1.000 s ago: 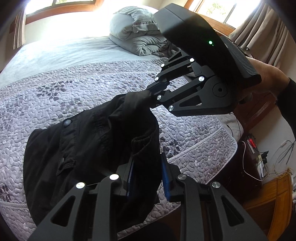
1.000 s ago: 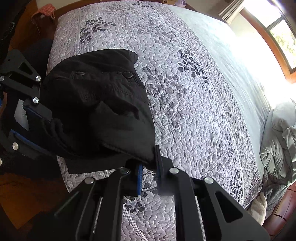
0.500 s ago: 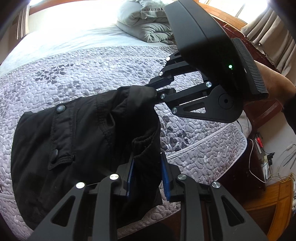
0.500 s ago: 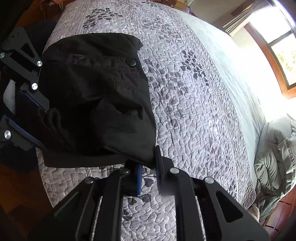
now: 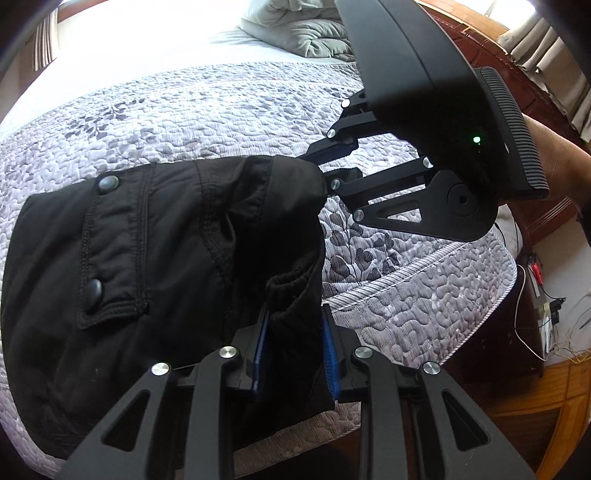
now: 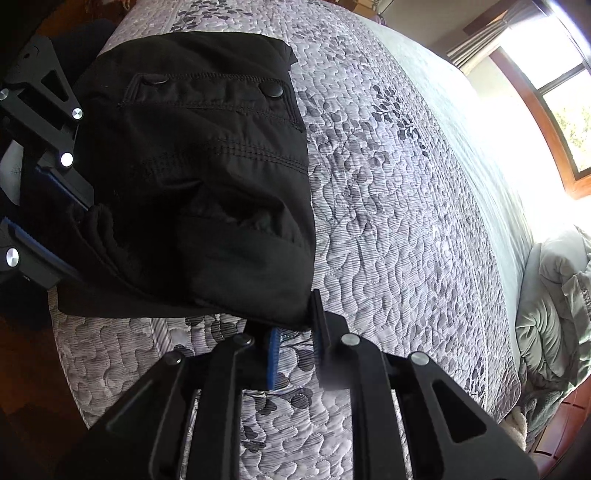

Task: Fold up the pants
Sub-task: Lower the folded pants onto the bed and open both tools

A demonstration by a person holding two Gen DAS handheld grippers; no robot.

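The black pants [image 5: 147, 266] lie folded on the grey quilted bed near its foot edge, with a buttoned pocket flap on top. My left gripper [image 5: 295, 343] is shut on a bunched edge of the pants at the near side. My right gripper [image 6: 295, 328] is shut on the pants' corner [image 6: 288, 314]; in the left wrist view it [image 5: 321, 173] meets the cloth from the right. The pants also fill the upper left of the right wrist view [image 6: 207, 166], with the left gripper [image 6: 48, 206] at their left edge.
The quilted bedspread [image 6: 406, 221] stretches away toward a bundled grey duvet [image 5: 306, 33] at the head. A wooden floor and a dark cabinet with wires [image 5: 535, 295] lie beyond the bed's foot edge. Windows let in bright light.
Both grippers have moved lower and forward with the pants. The folded pants have come down flatter onto the quilt. Both grips stay shut on the cloth.
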